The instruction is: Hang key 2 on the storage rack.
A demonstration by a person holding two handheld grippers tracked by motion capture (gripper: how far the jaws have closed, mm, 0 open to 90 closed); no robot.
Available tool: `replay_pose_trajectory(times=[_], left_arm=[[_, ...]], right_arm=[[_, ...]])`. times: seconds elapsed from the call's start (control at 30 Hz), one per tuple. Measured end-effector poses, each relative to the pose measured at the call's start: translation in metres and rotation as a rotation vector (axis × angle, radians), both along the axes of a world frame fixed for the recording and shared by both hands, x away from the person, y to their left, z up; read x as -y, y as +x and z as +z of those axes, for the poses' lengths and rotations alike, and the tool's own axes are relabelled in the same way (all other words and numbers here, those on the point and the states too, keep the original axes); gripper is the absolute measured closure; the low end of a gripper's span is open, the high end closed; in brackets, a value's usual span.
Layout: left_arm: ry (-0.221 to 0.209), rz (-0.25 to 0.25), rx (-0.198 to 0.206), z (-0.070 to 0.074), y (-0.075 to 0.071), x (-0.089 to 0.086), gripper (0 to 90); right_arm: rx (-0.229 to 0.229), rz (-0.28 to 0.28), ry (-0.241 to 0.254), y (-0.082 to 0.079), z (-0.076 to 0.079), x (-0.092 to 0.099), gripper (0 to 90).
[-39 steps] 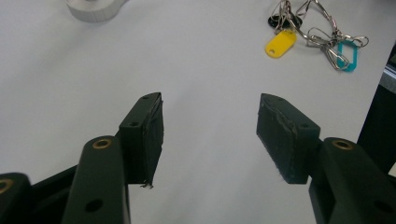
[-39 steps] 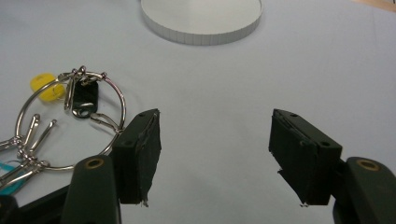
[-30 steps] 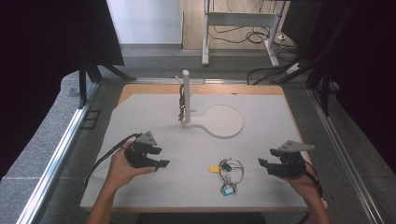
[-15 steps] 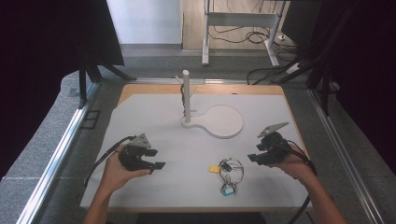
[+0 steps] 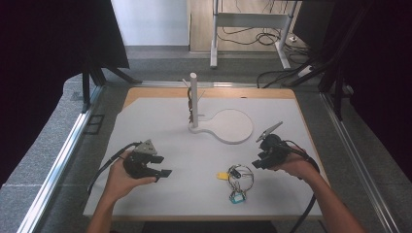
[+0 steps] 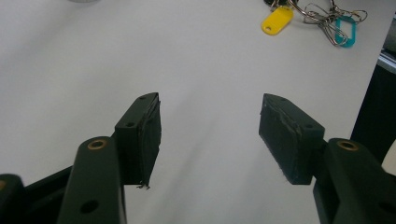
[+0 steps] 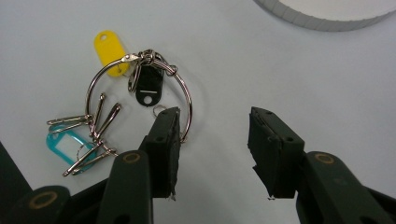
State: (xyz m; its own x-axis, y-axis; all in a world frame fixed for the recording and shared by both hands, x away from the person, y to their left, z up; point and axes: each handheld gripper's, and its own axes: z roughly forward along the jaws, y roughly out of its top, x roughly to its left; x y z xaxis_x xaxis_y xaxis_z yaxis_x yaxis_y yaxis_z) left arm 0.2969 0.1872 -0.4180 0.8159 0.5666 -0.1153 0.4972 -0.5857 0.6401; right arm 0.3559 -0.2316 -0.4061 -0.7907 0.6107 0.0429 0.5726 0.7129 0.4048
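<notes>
A metal key ring (image 5: pixel 241 178) with a yellow tag (image 5: pixel 222 175), a black tag and a teal tag (image 5: pixel 236 197) lies on the white mat. My right gripper (image 5: pixel 256 164) hovers just right of it. In the right gripper view the gripper (image 7: pixel 212 126) is open. Its jaws have just been closing, with bare mat between them. Its left jaw tip overlaps the ring's wire (image 7: pixel 187 95) beside the black tag (image 7: pixel 148 88). My left gripper (image 5: pixel 163 172) rests open at the mat's left. Its view (image 6: pixel 210 116) has the key bunch (image 6: pixel 322 18) far off.
A white stand with an upright post (image 5: pixel 194 99) and a round base (image 5: pixel 232 125) sits at the back middle of the mat, and its rim (image 7: pixel 322 16) edges the right gripper view. The table's wooden edge (image 5: pixel 209 92) runs behind it. Cables trail from both grippers.
My right gripper has moved left across the mat to the key ring, and its jaws stand narrower. The left hand has barely shifted.
</notes>
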Motion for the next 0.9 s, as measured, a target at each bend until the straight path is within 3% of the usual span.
replay_pose_trajectory(times=[0.5, 0.9], left_arm=[[0.012, -0.007, -0.002, -0.002, -0.001, 0.000, 38.8], [-0.018, 0.029, -0.024, -0.003, 0.000, -0.012, 38.7]], right_arm=[[-0.055, 0.066, -0.046, 0.009, -0.015, -0.022, 58.4], [-0.104, 0.095, -0.064, 0.015, -0.028, -0.033, 61.4]])
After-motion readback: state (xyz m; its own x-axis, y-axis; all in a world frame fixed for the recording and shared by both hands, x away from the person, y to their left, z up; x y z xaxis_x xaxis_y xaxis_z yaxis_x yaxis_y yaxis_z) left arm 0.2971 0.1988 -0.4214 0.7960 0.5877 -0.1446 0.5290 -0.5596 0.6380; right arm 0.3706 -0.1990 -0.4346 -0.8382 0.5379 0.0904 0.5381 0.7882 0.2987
